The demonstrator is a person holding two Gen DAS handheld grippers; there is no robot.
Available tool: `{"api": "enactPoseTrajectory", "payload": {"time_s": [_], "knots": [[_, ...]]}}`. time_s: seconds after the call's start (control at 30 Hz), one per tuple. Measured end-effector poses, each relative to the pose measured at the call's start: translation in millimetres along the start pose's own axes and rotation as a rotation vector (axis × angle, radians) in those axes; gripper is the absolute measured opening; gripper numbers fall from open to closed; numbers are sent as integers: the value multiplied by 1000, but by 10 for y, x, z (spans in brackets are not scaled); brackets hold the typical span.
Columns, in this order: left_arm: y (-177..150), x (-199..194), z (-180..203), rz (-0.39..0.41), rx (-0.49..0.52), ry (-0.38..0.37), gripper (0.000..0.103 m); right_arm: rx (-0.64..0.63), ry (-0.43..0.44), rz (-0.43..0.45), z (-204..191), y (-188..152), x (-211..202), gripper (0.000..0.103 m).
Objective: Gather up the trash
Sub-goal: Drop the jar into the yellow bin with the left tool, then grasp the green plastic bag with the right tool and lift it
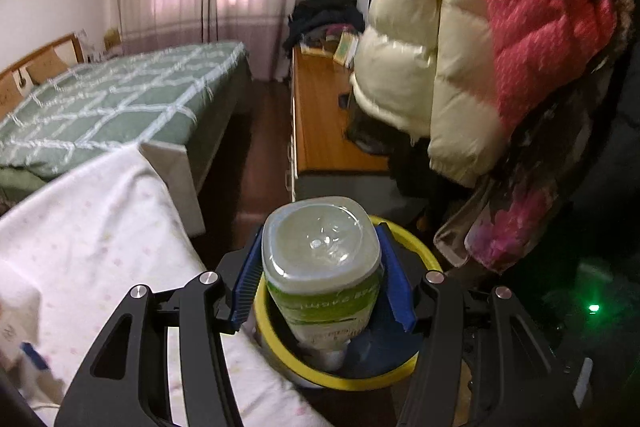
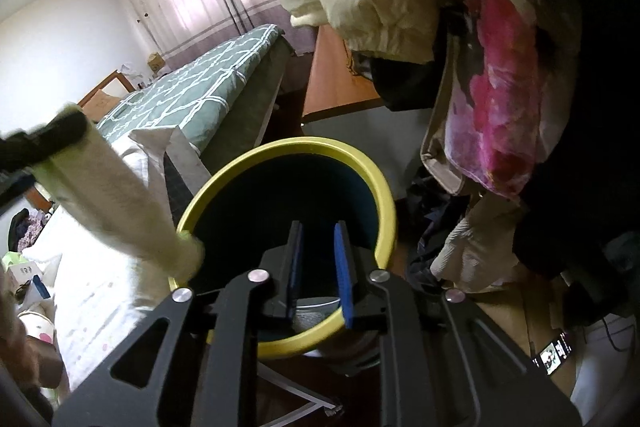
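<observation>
A clear plastic bottle (image 1: 322,267) with a green label sits between the blue pads of my left gripper (image 1: 320,247), base toward the camera. The gripper is shut on it, right over the yellow-rimmed trash bin (image 1: 360,383). In the right wrist view the same bottle (image 2: 116,211) is blurred. It slants down from a left gripper finger (image 2: 44,141) to the bin's rim (image 2: 304,145). My right gripper (image 2: 318,227) hangs over the bin's dark mouth, its pads a little apart with nothing between them.
A bed with a green quilt (image 1: 112,99) and a white dotted sheet (image 1: 100,227) lie left of the bin. A wooden cabinet (image 1: 320,107) stands behind it. Puffy jackets (image 1: 460,47) hang close on the right. A lit phone (image 2: 554,351) lies lower right.
</observation>
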State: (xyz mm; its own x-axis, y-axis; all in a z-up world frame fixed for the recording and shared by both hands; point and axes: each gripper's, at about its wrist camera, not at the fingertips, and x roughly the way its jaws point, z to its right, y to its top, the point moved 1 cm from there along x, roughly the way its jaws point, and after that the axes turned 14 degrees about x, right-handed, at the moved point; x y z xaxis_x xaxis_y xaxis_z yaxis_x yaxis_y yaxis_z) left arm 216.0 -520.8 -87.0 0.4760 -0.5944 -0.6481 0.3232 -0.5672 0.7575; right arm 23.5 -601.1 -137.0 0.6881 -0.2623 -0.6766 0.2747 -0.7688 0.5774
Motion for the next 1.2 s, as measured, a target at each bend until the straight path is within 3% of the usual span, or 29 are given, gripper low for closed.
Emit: {"api": "enactPoseTrajectory", "payload": {"time_s": [0.17,0.3,0.6,0.87,1.1,1.2], "knots": [[-99,253,105,-57,14,4,54,14,-7,-12,69,-1,47,18],[-144,239,113,-80,13,4,58,13,0,-18,64,-16,53,20],[-312,-751,-321,18,-54,61,73,-17,19,-38,-102,-98,60,22],[-835,-1802,-983,94,-157,251,81,-94,68,-64,-502,-236,22,26],[-1595,-2663,-1674,74,-295,499,83,-210,153,-94,-1177,-487,-74,29],[-1921,-2959,-1935,64,-363,570,83,-272,205,-120,-1530,-676,-122,29]]}}
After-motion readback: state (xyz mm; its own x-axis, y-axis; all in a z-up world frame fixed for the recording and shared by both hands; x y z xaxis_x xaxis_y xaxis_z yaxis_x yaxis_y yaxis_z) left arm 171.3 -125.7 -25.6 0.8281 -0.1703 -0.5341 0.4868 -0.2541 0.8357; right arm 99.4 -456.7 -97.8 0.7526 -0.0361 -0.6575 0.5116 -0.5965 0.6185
